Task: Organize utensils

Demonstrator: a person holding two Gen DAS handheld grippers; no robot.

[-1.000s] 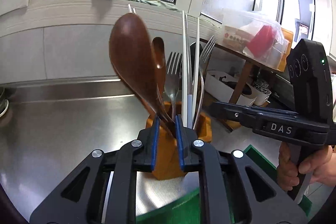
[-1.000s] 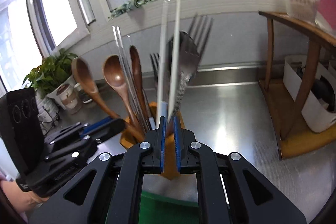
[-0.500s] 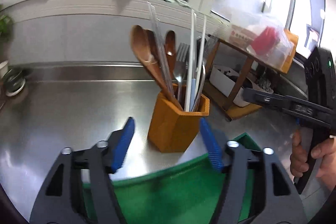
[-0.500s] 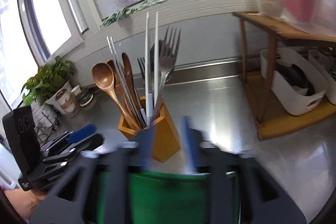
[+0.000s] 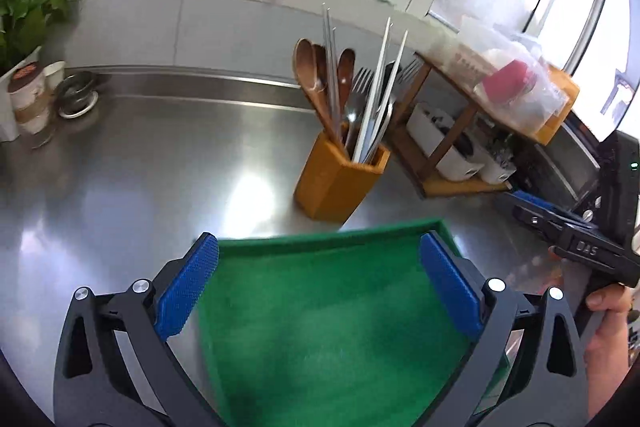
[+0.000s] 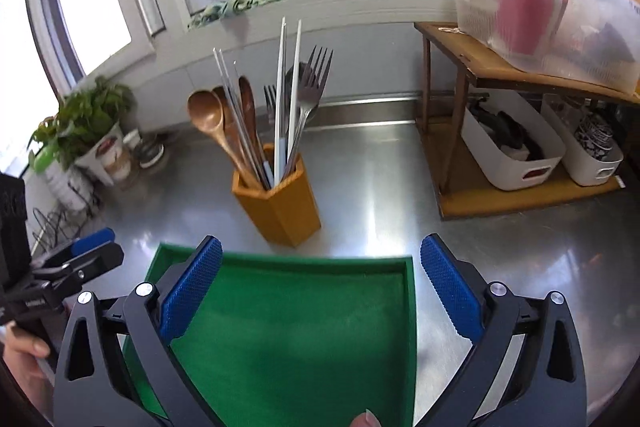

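Observation:
An orange wooden utensil holder [image 5: 338,179] [image 6: 280,201] stands on the steel counter. It holds wooden spoons [image 5: 310,75] [image 6: 208,117], forks [image 6: 316,75], metal chopsticks and white chopsticks [image 6: 288,87]. A green tray [image 5: 332,323] [image 6: 296,339] lies in front of it, bare. My left gripper [image 5: 318,285] is open and empty over the tray. My right gripper [image 6: 318,285] is open and empty over the tray too. Each gripper shows at the edge of the other's view, the right [image 5: 568,239] and the left [image 6: 68,263].
A wooden shelf [image 6: 480,67] at the right carries a clear plastic box [image 6: 540,7], with white bins [image 6: 516,155] under it. A potted plant [image 6: 84,131], cups and a small metal bowl [image 5: 76,99] stand at the left by the wall.
Both grippers let go of utensils now standing in the holder, opened wide and pulled back and up, so the holder looks smaller and the green tray fills the foreground.

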